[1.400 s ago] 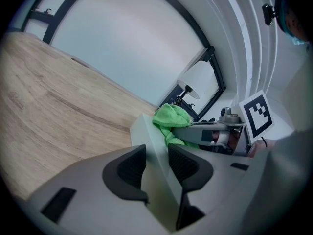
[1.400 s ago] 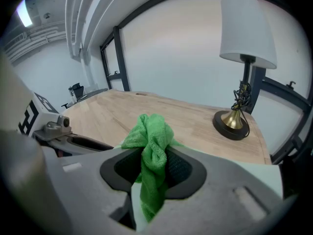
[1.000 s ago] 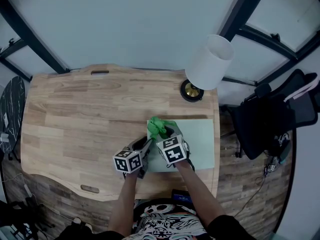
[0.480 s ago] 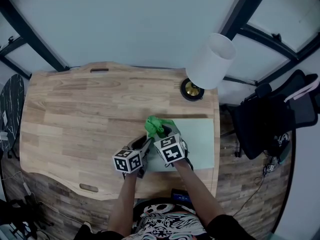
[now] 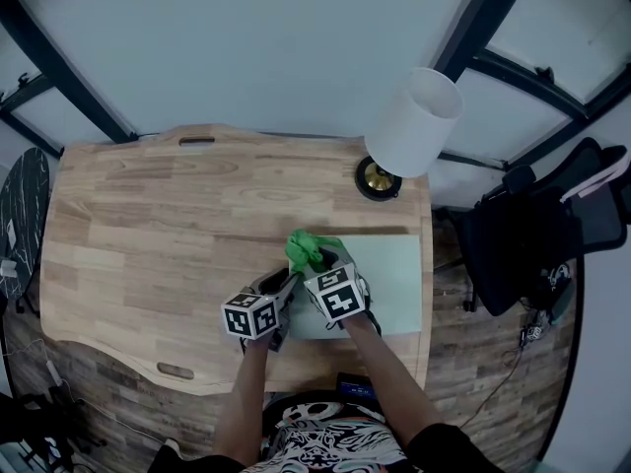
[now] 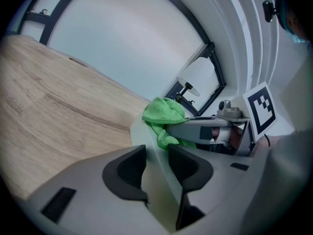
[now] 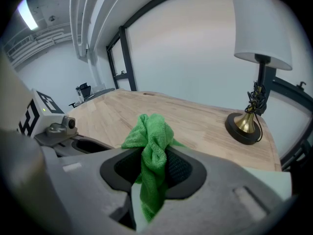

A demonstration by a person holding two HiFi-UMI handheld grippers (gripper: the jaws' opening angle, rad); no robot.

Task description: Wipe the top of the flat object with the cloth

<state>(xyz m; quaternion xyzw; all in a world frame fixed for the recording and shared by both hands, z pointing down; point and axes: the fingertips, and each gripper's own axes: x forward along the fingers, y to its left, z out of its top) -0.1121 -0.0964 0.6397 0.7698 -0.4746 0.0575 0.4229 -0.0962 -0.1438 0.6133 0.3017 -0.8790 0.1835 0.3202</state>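
Observation:
A pale green flat mat lies on the wooden desk at its front right. My left gripper sits at the mat's left edge, shut on that thin edge, which stands between its two pads. My right gripper is over the mat's far left corner, shut on a bunched green cloth. The cloth hangs out of the right jaws and bulges above them. In the left gripper view the cloth rests on the mat just ahead.
A lamp with a white shade and a brass base stands just behind the mat. A dark office chair is off the desk's right side. The desk's left half is bare wood.
The right gripper and the cloth have shifted slightly left on the mat's far left corner. The left gripper has stayed put on the mat's edge.

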